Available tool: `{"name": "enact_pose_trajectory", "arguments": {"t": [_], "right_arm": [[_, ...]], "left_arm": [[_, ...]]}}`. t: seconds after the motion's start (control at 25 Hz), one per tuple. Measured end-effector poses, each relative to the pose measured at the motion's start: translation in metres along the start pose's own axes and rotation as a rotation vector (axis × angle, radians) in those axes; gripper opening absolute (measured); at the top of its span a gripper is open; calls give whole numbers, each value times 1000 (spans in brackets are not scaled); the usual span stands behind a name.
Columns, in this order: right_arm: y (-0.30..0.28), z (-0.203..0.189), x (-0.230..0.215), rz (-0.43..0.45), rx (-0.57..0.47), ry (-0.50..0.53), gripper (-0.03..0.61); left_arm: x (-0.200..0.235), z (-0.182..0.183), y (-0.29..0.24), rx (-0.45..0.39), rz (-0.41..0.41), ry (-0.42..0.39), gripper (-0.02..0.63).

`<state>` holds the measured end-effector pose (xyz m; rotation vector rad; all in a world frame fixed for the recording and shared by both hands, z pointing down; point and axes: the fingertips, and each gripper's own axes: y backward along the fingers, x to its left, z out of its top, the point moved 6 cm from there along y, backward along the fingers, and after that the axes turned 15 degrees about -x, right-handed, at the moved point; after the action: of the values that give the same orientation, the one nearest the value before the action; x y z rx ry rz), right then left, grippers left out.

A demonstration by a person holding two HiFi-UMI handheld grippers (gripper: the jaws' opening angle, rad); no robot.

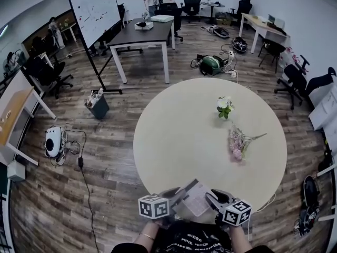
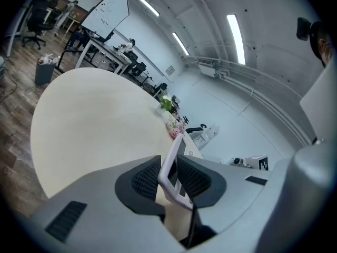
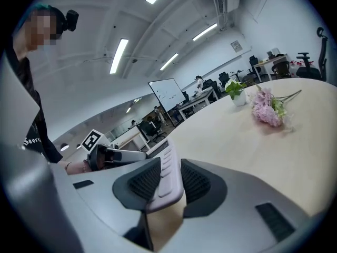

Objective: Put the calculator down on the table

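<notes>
A light grey calculator (image 1: 194, 197) hangs over the near rim of the round cream table (image 1: 189, 136), held between both grippers. My left gripper (image 1: 176, 200) is shut on the calculator's left edge (image 2: 169, 168), which stands edge-on between its dark ribbed pads (image 2: 145, 181). My right gripper (image 1: 213, 200) is shut on the right edge, where the key rows (image 3: 167, 172) sit between its pads (image 3: 145, 182). In the right gripper view the left gripper (image 3: 113, 155) shows beyond the calculator.
A small white-flowered plant in a pot (image 1: 224, 107) and a pink bouquet (image 1: 237, 143) lie on the table's right half. Past the table stand a dark desk (image 1: 142, 36), a whiteboard (image 1: 95, 7), office chairs and floor clutter with cables (image 1: 213, 65).
</notes>
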<state>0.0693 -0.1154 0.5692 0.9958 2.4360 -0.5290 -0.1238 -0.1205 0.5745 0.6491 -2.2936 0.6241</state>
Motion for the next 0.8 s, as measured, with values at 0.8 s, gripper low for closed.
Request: {"name": "enact_pose_trajectory", "arguments": {"t": [0.8], "right_arm": [[-126, 78, -53, 144, 94, 72, 130]], "left_arm": [[44, 91, -63, -163, 147, 16, 111]]}}
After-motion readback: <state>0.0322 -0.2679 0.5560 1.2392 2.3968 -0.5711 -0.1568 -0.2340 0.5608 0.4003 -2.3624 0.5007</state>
